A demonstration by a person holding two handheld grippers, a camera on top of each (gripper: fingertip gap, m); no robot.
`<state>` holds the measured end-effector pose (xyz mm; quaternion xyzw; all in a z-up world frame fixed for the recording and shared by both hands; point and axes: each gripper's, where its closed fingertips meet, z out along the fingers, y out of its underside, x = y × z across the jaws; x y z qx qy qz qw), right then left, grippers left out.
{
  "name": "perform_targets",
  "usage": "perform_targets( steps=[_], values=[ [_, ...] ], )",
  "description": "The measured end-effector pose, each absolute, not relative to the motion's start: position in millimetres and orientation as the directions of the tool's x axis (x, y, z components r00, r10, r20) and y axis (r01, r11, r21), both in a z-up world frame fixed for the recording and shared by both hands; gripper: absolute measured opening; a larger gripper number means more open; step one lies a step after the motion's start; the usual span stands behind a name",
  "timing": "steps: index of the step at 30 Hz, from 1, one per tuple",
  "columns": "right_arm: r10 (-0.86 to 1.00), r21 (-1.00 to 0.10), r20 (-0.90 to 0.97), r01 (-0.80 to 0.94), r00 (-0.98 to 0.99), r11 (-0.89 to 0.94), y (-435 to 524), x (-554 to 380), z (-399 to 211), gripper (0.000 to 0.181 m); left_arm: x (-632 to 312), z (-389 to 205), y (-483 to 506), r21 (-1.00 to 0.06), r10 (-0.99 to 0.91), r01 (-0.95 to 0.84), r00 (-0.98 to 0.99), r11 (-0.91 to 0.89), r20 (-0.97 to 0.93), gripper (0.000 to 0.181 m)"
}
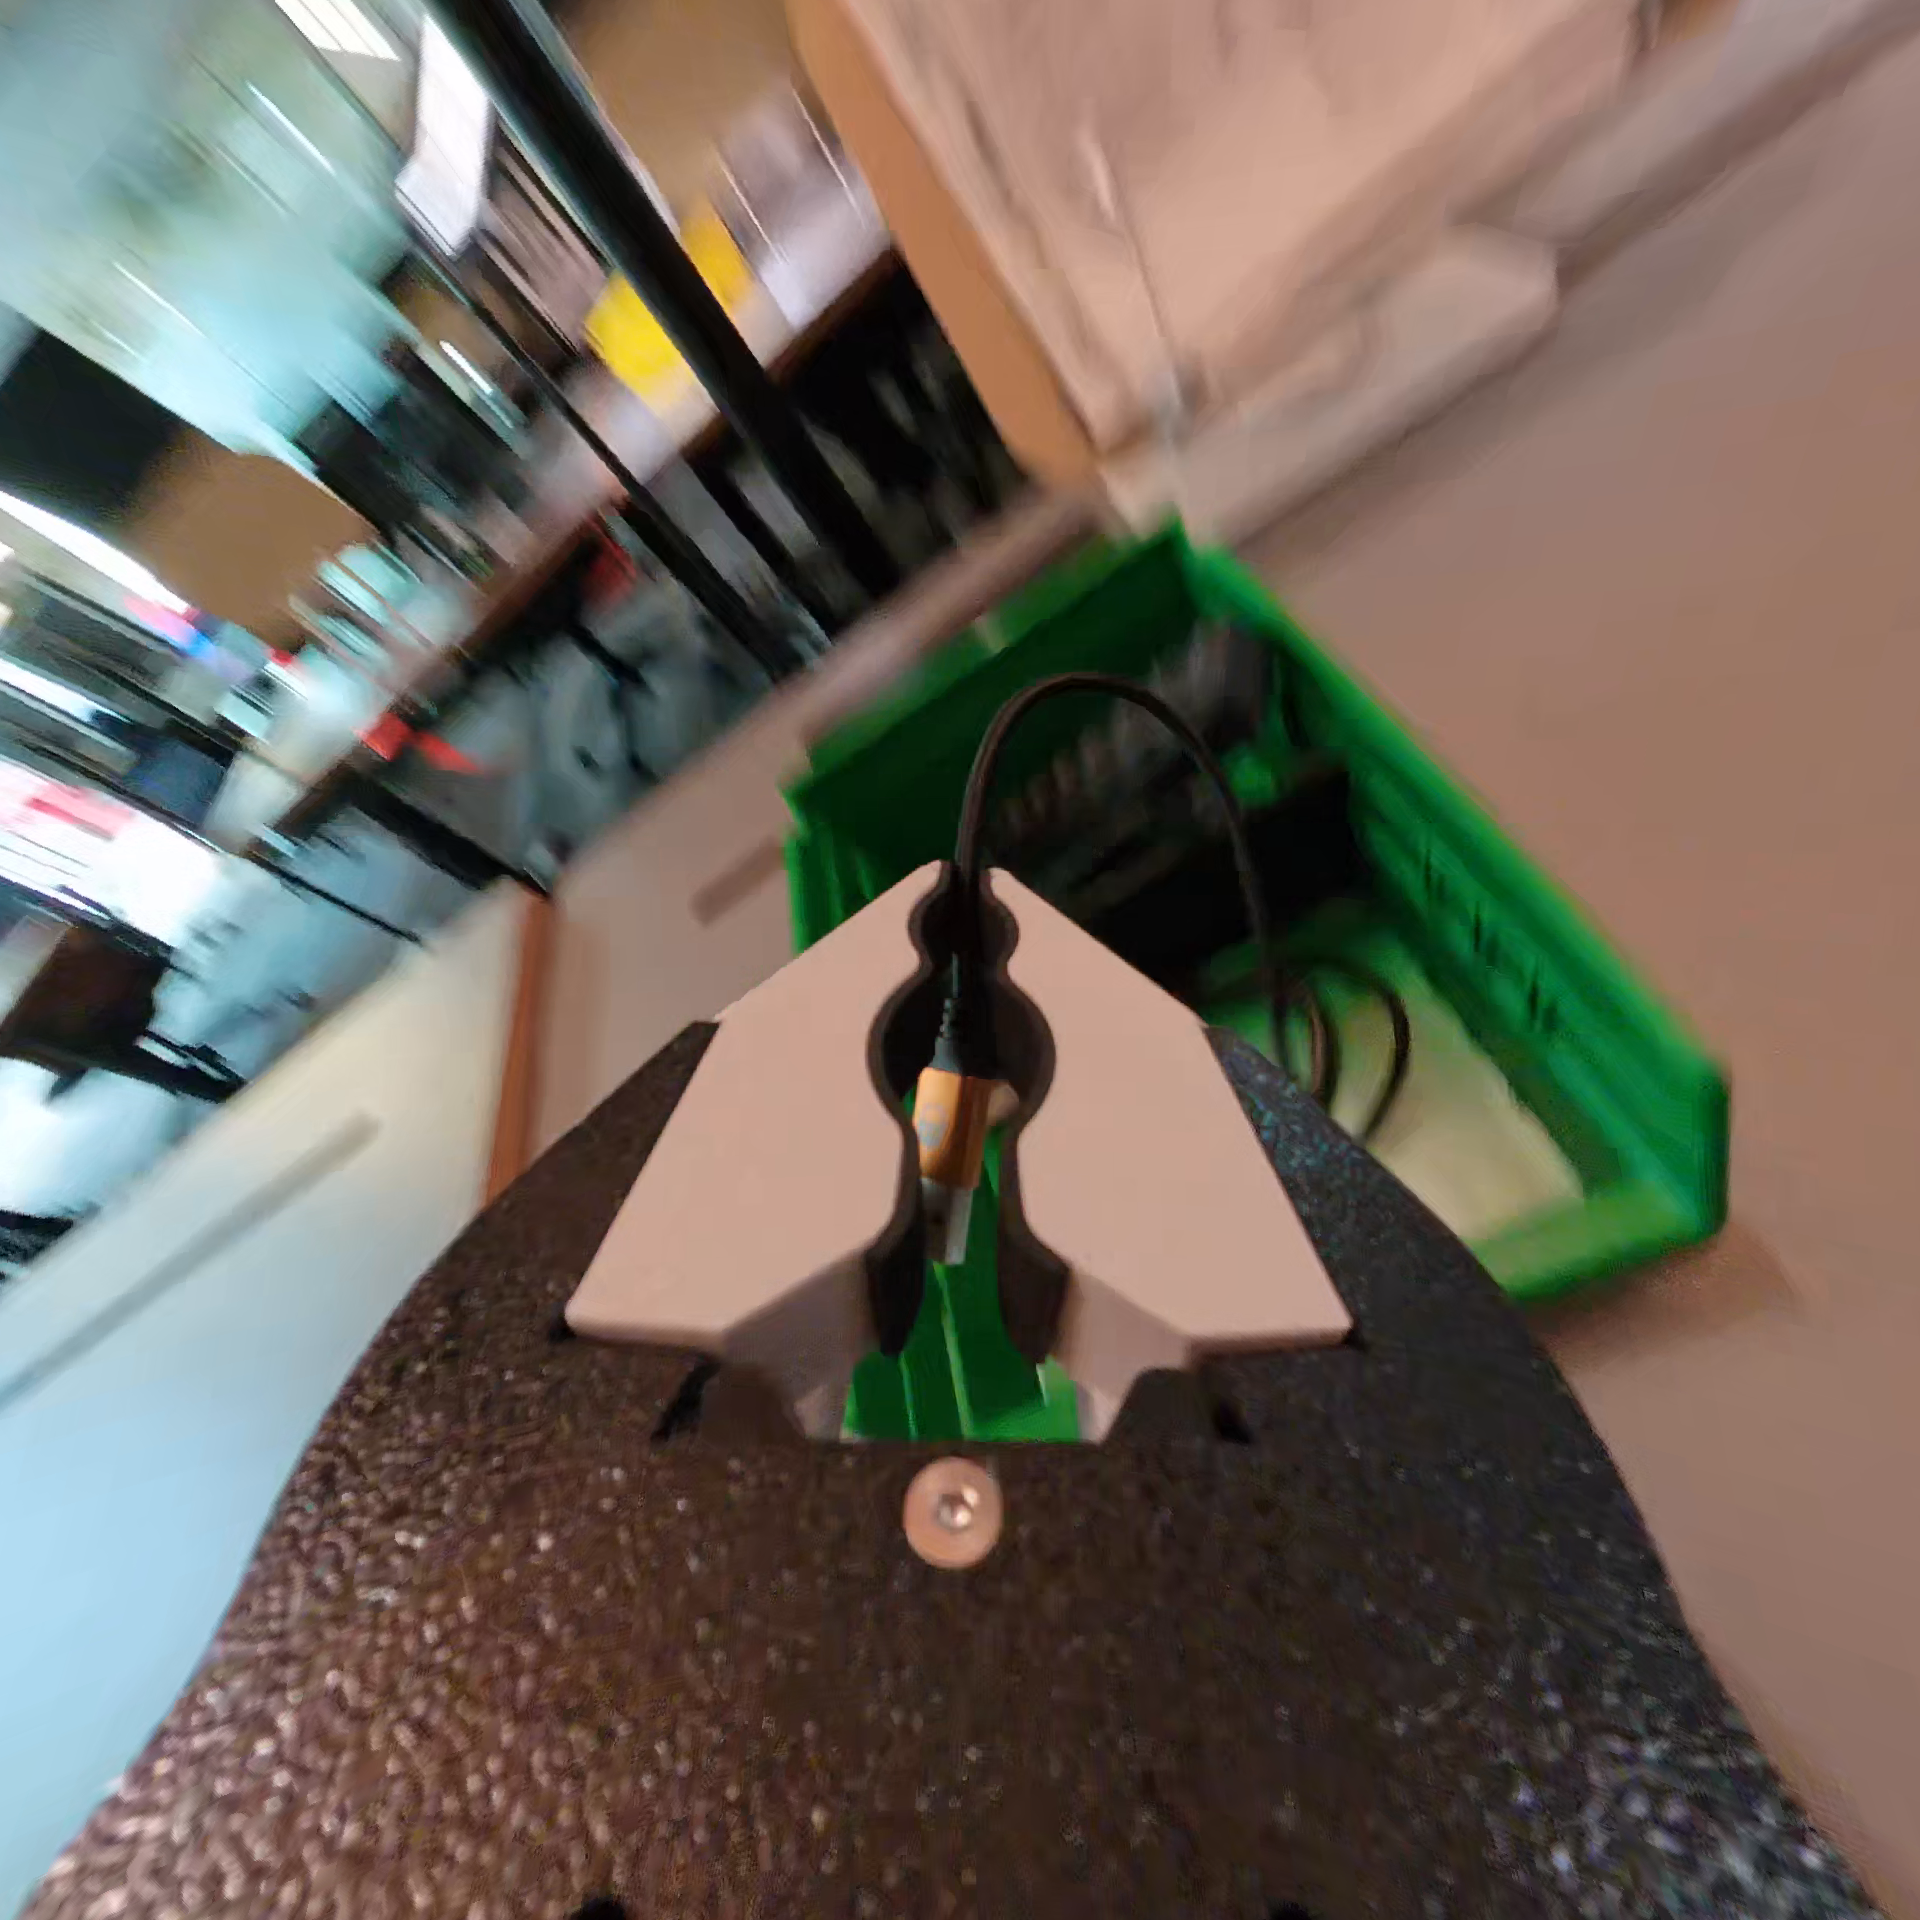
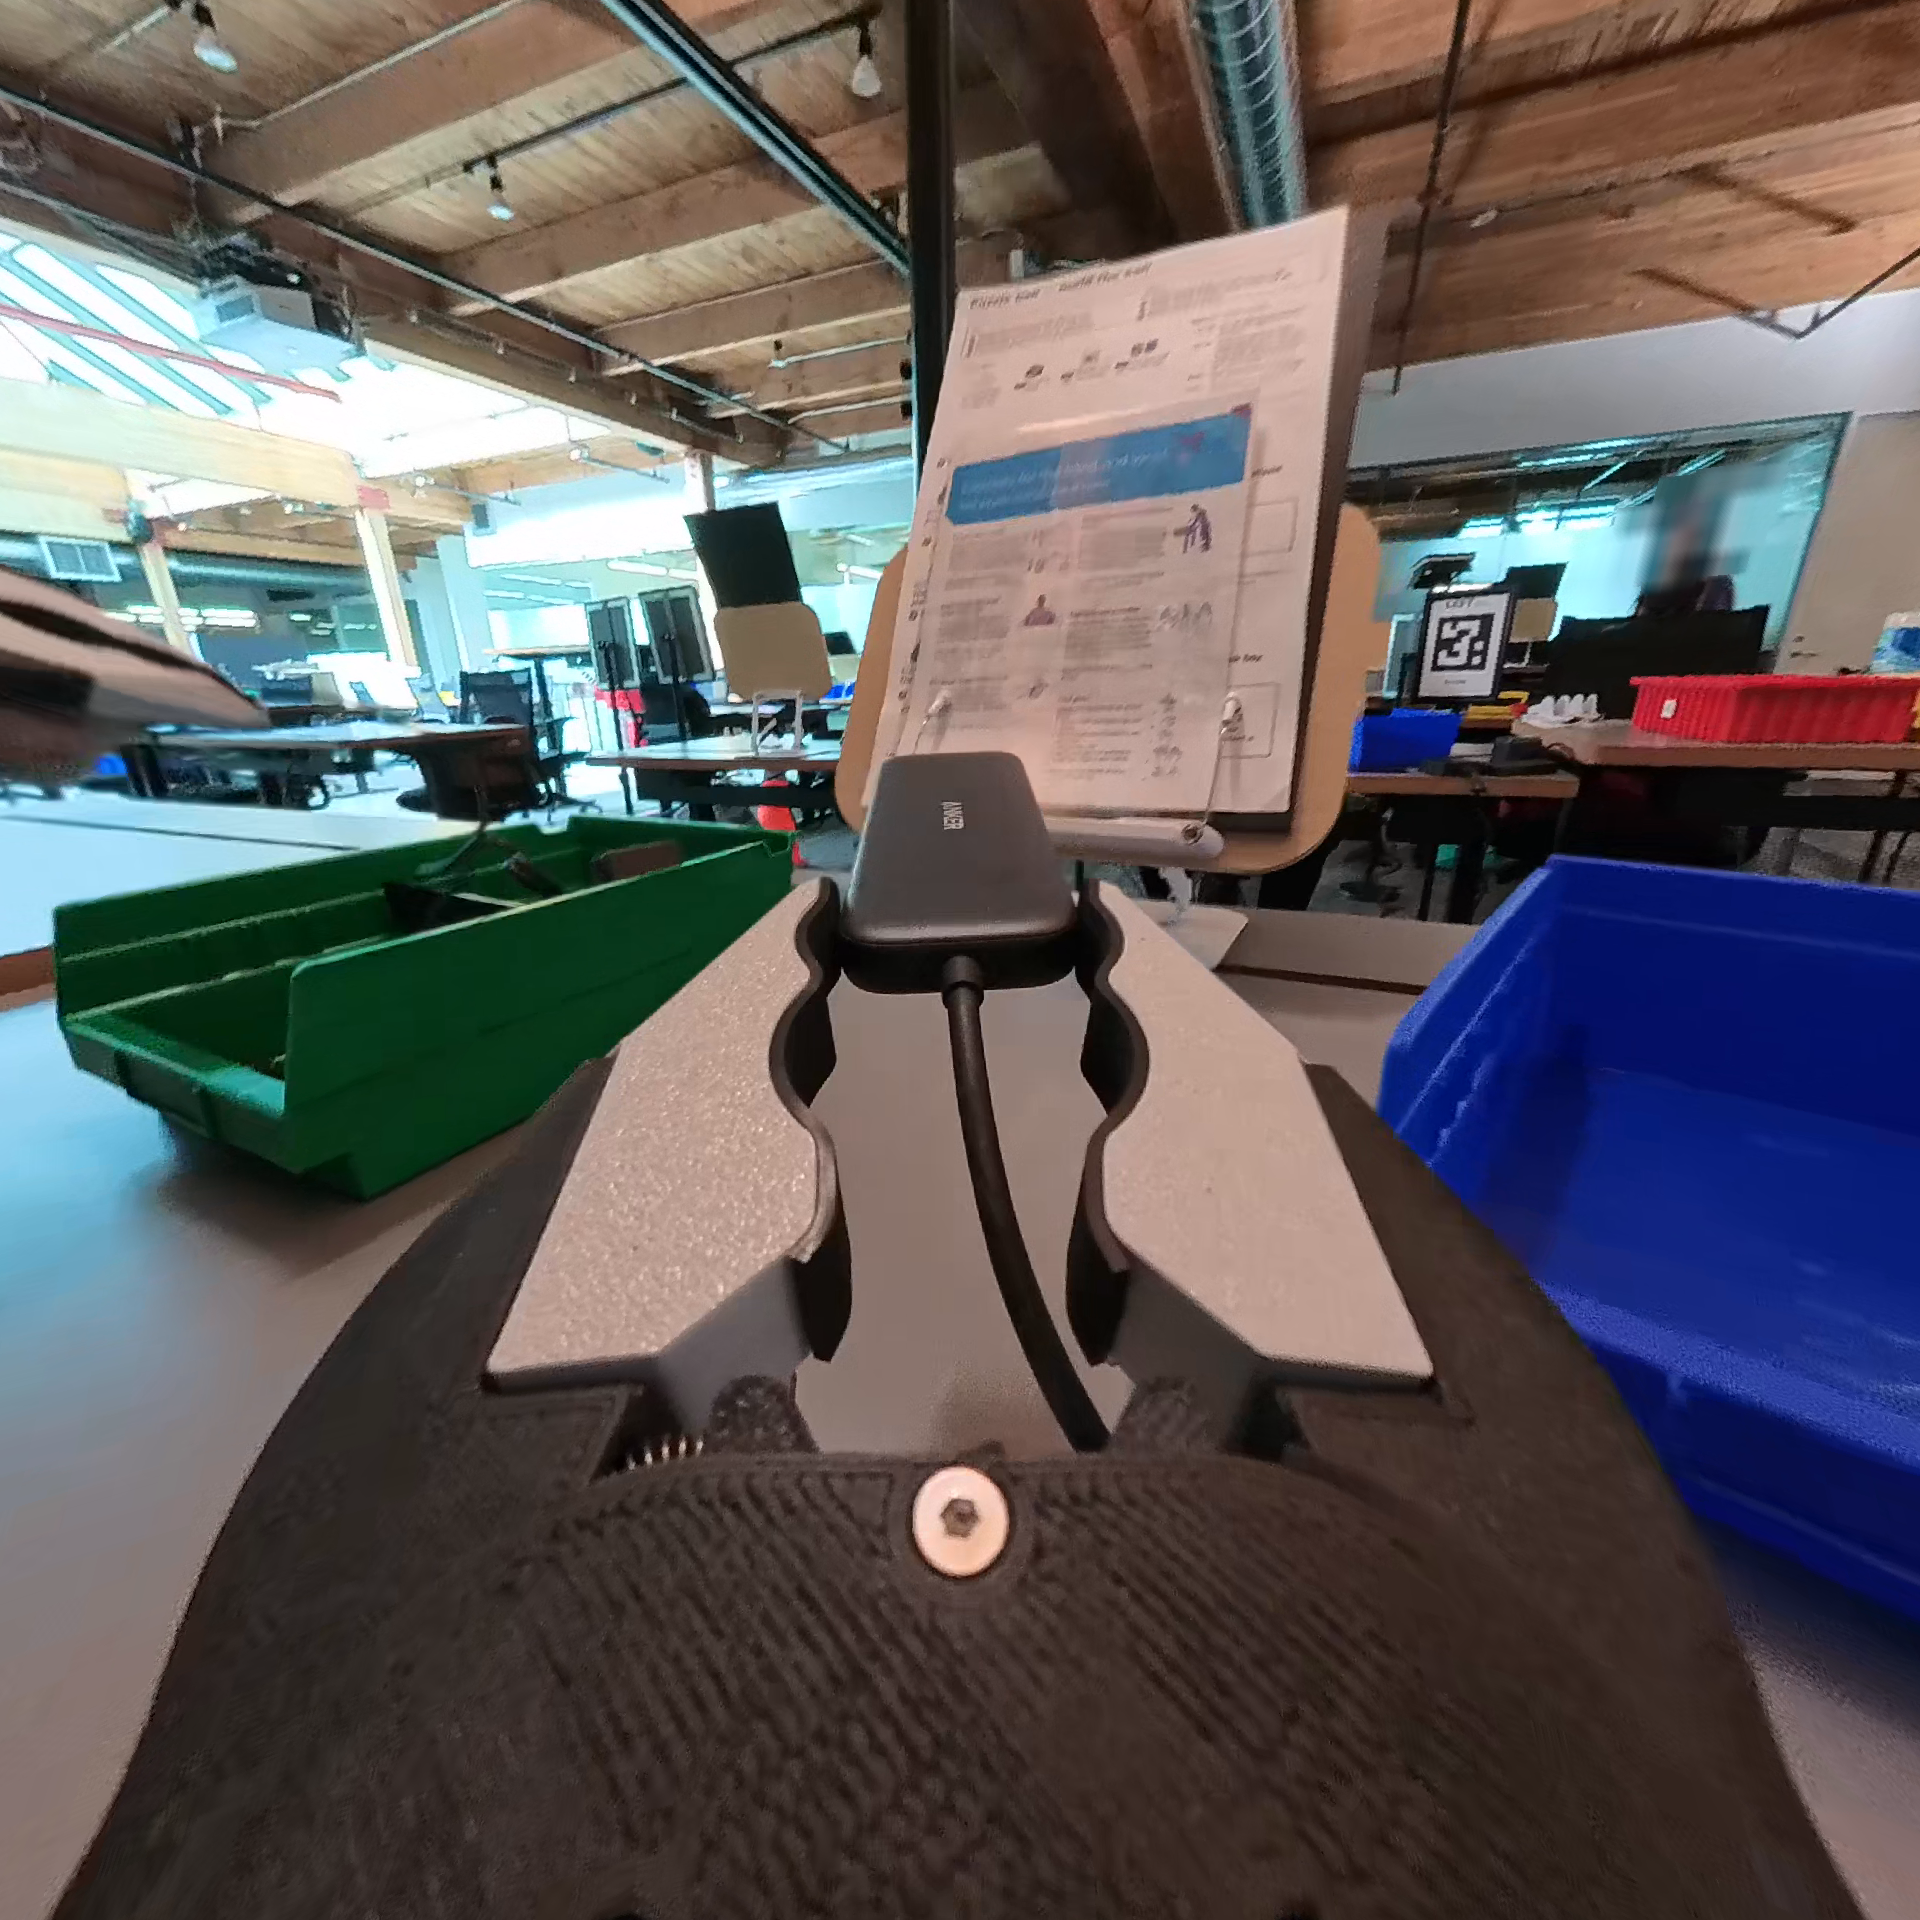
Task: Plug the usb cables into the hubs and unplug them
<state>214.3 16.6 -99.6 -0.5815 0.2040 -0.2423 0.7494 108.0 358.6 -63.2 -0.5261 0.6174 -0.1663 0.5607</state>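
My left gripper is shut on a black USB cable. Its orange plug housing sits between the fingers, metal tip pointing back toward the camera. The cable loops up and trails down into the green bin. The left wrist view is tilted and motion-blurred. My right gripper is shut on a dark grey USB hub, held above the table, its black lead running back between the fingers. The left gripper's edge shows at far left in the right wrist view.
A green bin holding cables stands on the grey table at left. A blue bin sits close on the right. A wooden stand with printed sheets rises behind the hub. Other desks and a red bin lie beyond.
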Motion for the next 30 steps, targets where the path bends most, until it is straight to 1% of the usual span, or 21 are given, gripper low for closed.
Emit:
perform_targets(
  steps=[1, 3, 5, 6, 7, 9, 12, 13, 14, 17, 18, 19, 20, 21, 23, 25, 28, 30],
  values=[
    [-0.605, -0.968, -0.025, 0.132, 0.796, 0.214, 12, 216, -95, 0.045, 110, -35, 342, -0.825, -0.812, -0.345, 0.231, 0.447, -0.537, 0.0],
    [-0.613, -0.962, -0.03, 0.145, 0.789, 0.233, 4, 217, -85, 0.045, 115, 2, 290, -0.834, -0.807, -0.112, 0.212, 0.54, -0.551, 0.0],
    [-0.627, -0.955, -0.027, 0.166, 0.779, 0.248, -5, 218, -75, 0.045, 125, 15, 236, -0.813, -0.814, 0.076, 0.124, 0.578, -0.567, 0.0],
    [-0.635, -0.952, -0.022, 0.177, 0.772, 0.248, -10, 219, -71, 0.045, 132, 12, 215, -0.8, -0.812, 0.139, 0.087, 0.584, -0.577, 0.0],
    [-0.646, -0.95, -0.017, 0.19, 0.763, 0.249, -16, 221, -67, 0.045, 142, 3, 198, -0.801, -0.816, 0.161, 0.047, 0.576, -0.577, 0.0],
    [-0.673, -0.944, -0.02, 0.207, 0.739, 0.256, -29, 225, -61, 0.045, 166, -36, 161, -0.787, -0.778, 0.145, -0.123, 0.599, -0.616, 0.001],
    [-0.7, -0.936, -0.039, 0.219, 0.713, 0.275, -47, 232, -55, 0.045, 193, -102, 132, -0.729, -0.688, 0.059, -0.288, 0.682, -0.666, 0.001],
    [-0.698, -0.938, -0.042, 0.213, 0.715, 0.275, -49, 233, -55, 0.045, 197, -119, 122, -0.71, -0.652, 0.063, -0.345, 0.702, -0.675, 0.001],
    [-0.697, -0.938, -0.047, 0.209, 0.716, 0.278, -51, 234, -55, 0.045, 198, -134, 111, -0.697, -0.612, 0.085, -0.412, 0.712, -0.676, 0.0],
    [-0.691, -0.938, -0.05, 0.204, 0.721, 0.281, -53, 236, -55, 0.045, 195, -178, 93, -0.698, -0.534, 0.052, -0.604, 0.715, -0.592, 0.001],
    [-0.692, -0.939, -0.046, 0.205, 0.72, 0.275, -53, 236, -56, 0.045, 191, -192, 89, -0.697, -0.504, 0.042, -0.66, 0.716, -0.557, 0.006],
    [-0.696, -0.941, -0.04, 0.207, 0.717, 0.268, -53, 237, -57, 0.045, 187, -206, 88, -0.692, -0.487, 0.004, -0.708, 0.721, -0.511, 0.023],
    [-0.698, -0.943, -0.036, 0.207, 0.715, 0.262, -52, 238, -58, 0.045, 187, -215, 90, -0.686, -0.499, -0.049, -0.724, 0.726, -0.476, 0.039],
    [-0.697, -0.944, -0.038, 0.204, 0.716, 0.261, -53, 238, -59, 0.045, 187, -218, 93, -0.68, -0.514, -0.091, -0.729, 0.728, -0.453, 0.045],
    [-0.693, -0.943, -0.042, 0.2, 0.72, 0.266, -54, 238, -59, 0.045, 186, -210, 96, -0.677, -0.539, -0.129, -0.718, 0.725, -0.44, 0.046],
    [-0.697, -0.946, -0.04, 0.198, 0.716, 0.258, -55, 239, -60, 0.045, 186, -192, 104, -0.689, -0.605, -0.182, -0.663, 0.701, -0.441, 0.044],
    [-0.69, -0.942, -0.057, 0.189, 0.721, 0.276, -58, 239, -58, 0.045, 184, -171, 122, -0.726, -0.744, -0.334, -0.567, 0.601, -0.354, 0.043],
    [-0.696, -0.944, -0.052, 0.192, 0.716, 0.268, -59, 240, -59, 0.045, 172, -176, 123, -0.696, -0.749, -0.402, -0.593, 0.595, -0.298, 0.039]
  ],
)
